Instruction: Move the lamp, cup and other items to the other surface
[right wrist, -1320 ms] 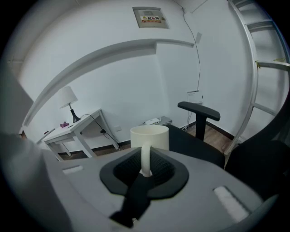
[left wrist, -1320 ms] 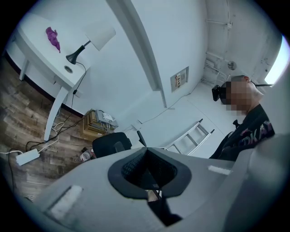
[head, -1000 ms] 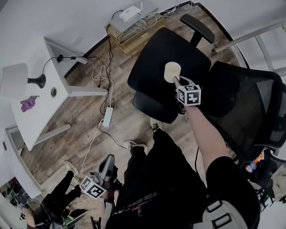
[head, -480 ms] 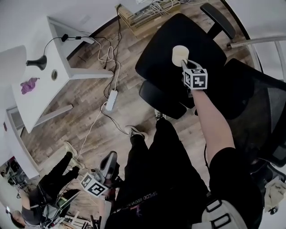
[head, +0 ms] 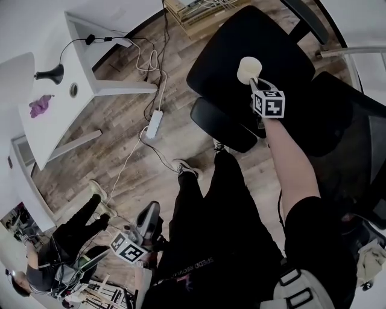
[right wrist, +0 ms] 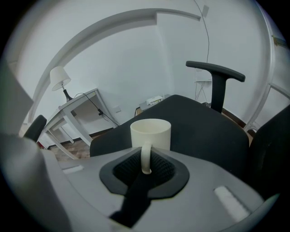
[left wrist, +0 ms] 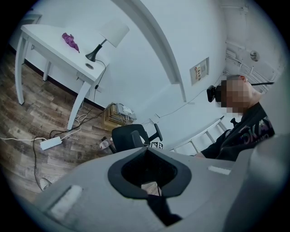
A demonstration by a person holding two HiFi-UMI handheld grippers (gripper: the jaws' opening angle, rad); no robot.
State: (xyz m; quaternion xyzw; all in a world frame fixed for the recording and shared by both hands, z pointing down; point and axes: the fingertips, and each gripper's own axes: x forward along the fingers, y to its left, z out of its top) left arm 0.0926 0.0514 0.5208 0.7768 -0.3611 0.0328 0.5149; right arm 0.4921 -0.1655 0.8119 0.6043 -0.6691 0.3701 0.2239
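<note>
A cream cup [head: 248,69] hangs low over the black chair seat [head: 223,66]. My right gripper [head: 255,82] is shut on its handle. In the right gripper view the cup [right wrist: 151,132] stands upright just beyond the right gripper [right wrist: 146,165]; its bottom is hidden, so I cannot tell whether it touches the seat [right wrist: 204,131]. The lamp [head: 48,73] and a purple item [head: 40,104] stand on the white table [head: 54,133] at far left. My left gripper [head: 149,216] hangs low by my leg, shut with nothing in it. Its own view, past the left gripper [left wrist: 149,186], shows the lamp [left wrist: 108,36].
A power strip [head: 155,124] and loose cables lie on the wood floor between table and chair. A second chair with a mesh back [head: 356,139] stands at right. A stack with a router [head: 193,9] sits by the wall. Another person [head: 72,241] crouches at bottom left.
My right gripper has sunk with the cup closer to the chair seat. The left gripper has shifted only a little near my leg.
</note>
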